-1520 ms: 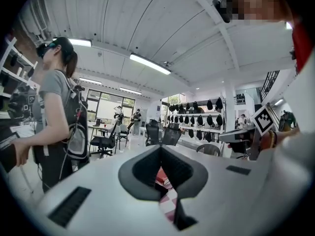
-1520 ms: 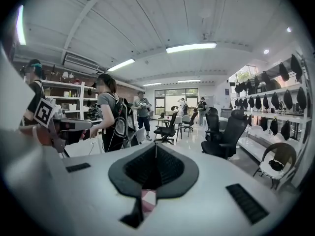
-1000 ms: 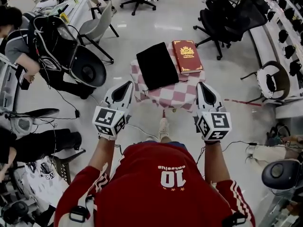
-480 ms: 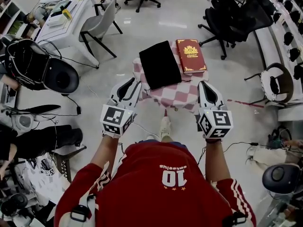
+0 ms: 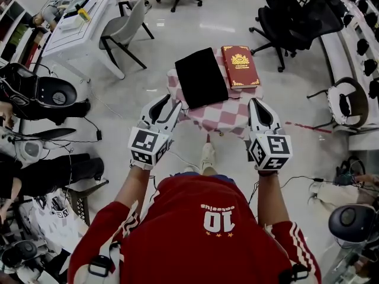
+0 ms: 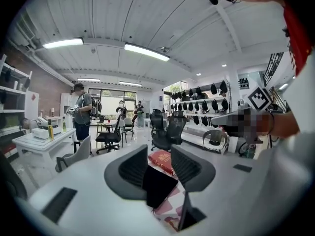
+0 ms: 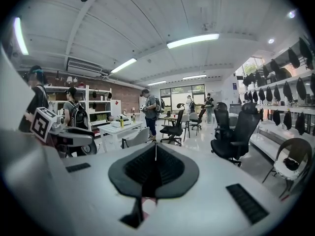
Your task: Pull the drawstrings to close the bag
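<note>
A flat black bag [image 5: 201,77] lies on a small table with a pink-and-white checked cloth [image 5: 220,118]; its drawstrings cannot be made out. My left gripper [image 5: 165,106] hovers at the table's near left corner. It is open, its jaws have just been opening, and nothing sits between them. In the left gripper view the bag [image 6: 156,185] shows through the gap in the left gripper [image 6: 158,152], still beyond the tips. My right gripper [image 5: 258,103] is shut and empty at the table's near right edge. In its own view the right gripper [image 7: 155,148] hides most of the table.
A red book [image 5: 240,67] lies to the right of the bag, seen too as the book [image 6: 163,160]. Black office chairs [image 5: 290,22] stand behind the table, a grey chair [image 5: 123,33] and a white desk [image 5: 74,22] at the back left. Cables and gear crowd the floor at left.
The left gripper's jaws have opened wide and it has edged right toward the table's corner. The right gripper has stayed shut and still. The backpack at left has drifted further left.
</note>
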{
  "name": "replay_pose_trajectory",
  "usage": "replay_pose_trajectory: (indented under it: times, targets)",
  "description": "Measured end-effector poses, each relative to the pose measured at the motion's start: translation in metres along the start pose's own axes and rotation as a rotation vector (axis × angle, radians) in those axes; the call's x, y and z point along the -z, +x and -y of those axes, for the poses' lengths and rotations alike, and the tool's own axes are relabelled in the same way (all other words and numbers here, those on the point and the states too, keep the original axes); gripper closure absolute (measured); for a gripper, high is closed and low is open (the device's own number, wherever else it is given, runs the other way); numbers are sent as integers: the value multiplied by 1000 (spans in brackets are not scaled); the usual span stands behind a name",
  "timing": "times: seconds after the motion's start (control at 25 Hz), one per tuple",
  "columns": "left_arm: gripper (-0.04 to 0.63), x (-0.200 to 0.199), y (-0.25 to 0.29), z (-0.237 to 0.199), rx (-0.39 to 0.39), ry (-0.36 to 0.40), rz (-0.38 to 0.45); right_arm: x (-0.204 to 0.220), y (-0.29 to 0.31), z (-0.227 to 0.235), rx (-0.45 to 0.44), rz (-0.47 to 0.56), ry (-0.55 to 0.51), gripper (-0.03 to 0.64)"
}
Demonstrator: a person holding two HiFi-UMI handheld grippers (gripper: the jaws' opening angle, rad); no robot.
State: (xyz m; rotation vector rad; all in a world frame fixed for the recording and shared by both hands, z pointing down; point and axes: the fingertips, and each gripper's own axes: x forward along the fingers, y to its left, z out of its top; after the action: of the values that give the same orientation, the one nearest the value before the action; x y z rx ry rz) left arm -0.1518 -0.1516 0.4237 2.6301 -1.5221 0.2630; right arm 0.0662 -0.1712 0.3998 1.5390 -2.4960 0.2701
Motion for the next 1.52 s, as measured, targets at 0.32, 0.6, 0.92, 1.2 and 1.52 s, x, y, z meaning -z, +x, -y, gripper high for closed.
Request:
replay_pose_trajectory:
  times: [0.32,0.6,0.92,1.2,1.52]
  targets:
    - [459,23,10,5,30,14,-53,6,0,4,17,-15,-3,601]
    - [459,63,26,20,65,-7,-118,11,8,5,11,-31,-14,601]
    - [459,119,50,24,84,-8,-196,24,21,13,9,-61,-5,601]
    - [459,171,70,19,70,-11,-283,36,29,22,12,-99,7,601]
    - [459,237,99,6,59,2,-373,52,48,33,-6,-155,3,601]
